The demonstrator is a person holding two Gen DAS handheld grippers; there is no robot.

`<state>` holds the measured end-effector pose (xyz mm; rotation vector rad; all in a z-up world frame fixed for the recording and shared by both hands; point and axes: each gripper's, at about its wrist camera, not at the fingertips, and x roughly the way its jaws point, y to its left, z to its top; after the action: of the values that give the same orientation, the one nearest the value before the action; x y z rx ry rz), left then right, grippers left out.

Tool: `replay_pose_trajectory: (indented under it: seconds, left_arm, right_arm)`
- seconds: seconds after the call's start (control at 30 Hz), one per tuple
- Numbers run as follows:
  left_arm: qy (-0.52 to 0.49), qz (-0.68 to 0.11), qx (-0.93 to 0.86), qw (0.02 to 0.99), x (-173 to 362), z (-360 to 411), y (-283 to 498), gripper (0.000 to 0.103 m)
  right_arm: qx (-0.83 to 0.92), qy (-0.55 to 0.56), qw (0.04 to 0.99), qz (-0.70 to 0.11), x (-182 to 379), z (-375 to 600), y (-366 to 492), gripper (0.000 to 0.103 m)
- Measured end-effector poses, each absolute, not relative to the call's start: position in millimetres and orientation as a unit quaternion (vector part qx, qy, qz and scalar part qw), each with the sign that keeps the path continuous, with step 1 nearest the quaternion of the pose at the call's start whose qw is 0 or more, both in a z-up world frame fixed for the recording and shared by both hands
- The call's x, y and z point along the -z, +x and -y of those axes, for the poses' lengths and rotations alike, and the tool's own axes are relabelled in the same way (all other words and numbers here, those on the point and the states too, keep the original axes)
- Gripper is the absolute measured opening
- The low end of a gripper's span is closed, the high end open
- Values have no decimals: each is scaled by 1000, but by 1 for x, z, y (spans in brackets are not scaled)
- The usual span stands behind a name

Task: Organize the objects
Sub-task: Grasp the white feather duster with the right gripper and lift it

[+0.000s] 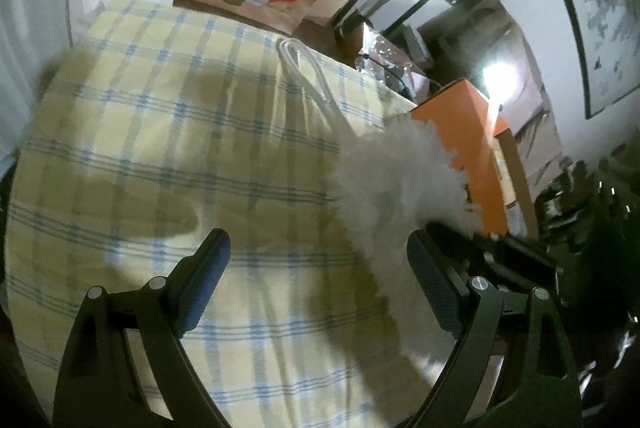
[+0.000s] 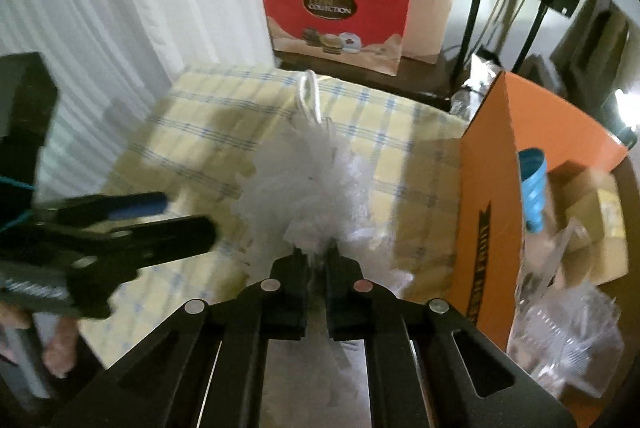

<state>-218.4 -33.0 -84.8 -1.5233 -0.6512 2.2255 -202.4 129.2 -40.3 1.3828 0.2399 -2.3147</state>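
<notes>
A white fluffy bath pouf (image 2: pixel 312 179) with a white rope loop (image 2: pixel 308 99) lies on a yellow cloth with blue checks (image 2: pixel 192 123). My right gripper (image 2: pixel 318 254) is shut on the near end of the pouf, with white strands pinched between its black fingers. My left gripper (image 1: pixel 318 240) is open above the cloth (image 1: pixel 160 131), nothing between its blue pads. The pouf (image 1: pixel 400 179) lies just beyond its right finger, and the rope loop (image 1: pixel 304 67) trails away from it. In the right wrist view the left gripper (image 2: pixel 188 216) comes in from the left, close beside the pouf.
An orange box (image 2: pixel 492 211) stands open at the cloth's right edge, holding a blue item (image 2: pixel 534 183) and cartons. Clear plastic wrapping (image 2: pixel 568 344) lies near it. A red paper bag (image 2: pixel 336 19) stands behind the cloth. A hand (image 2: pixel 60 344) grips the left tool.
</notes>
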Motion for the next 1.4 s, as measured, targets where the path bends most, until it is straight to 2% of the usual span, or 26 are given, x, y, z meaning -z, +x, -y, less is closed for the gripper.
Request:
replay_pose_trajectory:
  seconds: [0.23, 0.3, 0.47, 0.63, 0.73, 0.8, 1.0, 1.13, 1.2, 1.27, 1.4]
  left_arm:
    - [-550, 233, -778, 194, 91, 18, -221, 87]
    - [-560, 224, -772, 198, 96, 10, -221, 81]
    - [-573, 203, -766, 210, 102, -6, -215, 53]
    - [-575, 180, -768, 216, 101, -20, -211, 35]
    - [-574, 168, -772, 215, 98, -24, -208, 31]
    - [-574, 164, -773, 214, 97, -27, -207, 28]
    - [-573, 162, -774, 214, 94, -27, -205, 23]
    - [-569, 160, -777, 217, 91, -28, -201, 21]
    - [-566, 163, -778, 218, 88, -28, -200, 20]
    - [-561, 167, -781, 219, 85, -28, -199, 19]
    - [-548, 174, -786, 228, 72, -27, -197, 17]
  right_arm:
    - [817, 510, 270, -8, 33, -136, -180, 5]
    - [814, 514, 272, 0, 38, -137, -171, 5]
    - [816, 514, 264, -4, 51, -136, -154, 7]
    - [823, 509, 251, -12, 55, -140, -145, 19]
    - [829, 505, 238, -26, 56, -141, -140, 27]
    - [830, 505, 234, -33, 58, -141, -136, 38]
    - [829, 509, 231, -22, 65, -140, -127, 47]
    - [833, 504, 228, -24, 69, -137, -120, 47]
    - [832, 504, 230, -23, 71, -136, -118, 44]
    - [830, 503, 240, -14, 70, -136, -117, 29]
    - [839, 488, 240, -14, 58, -137, -111, 20]
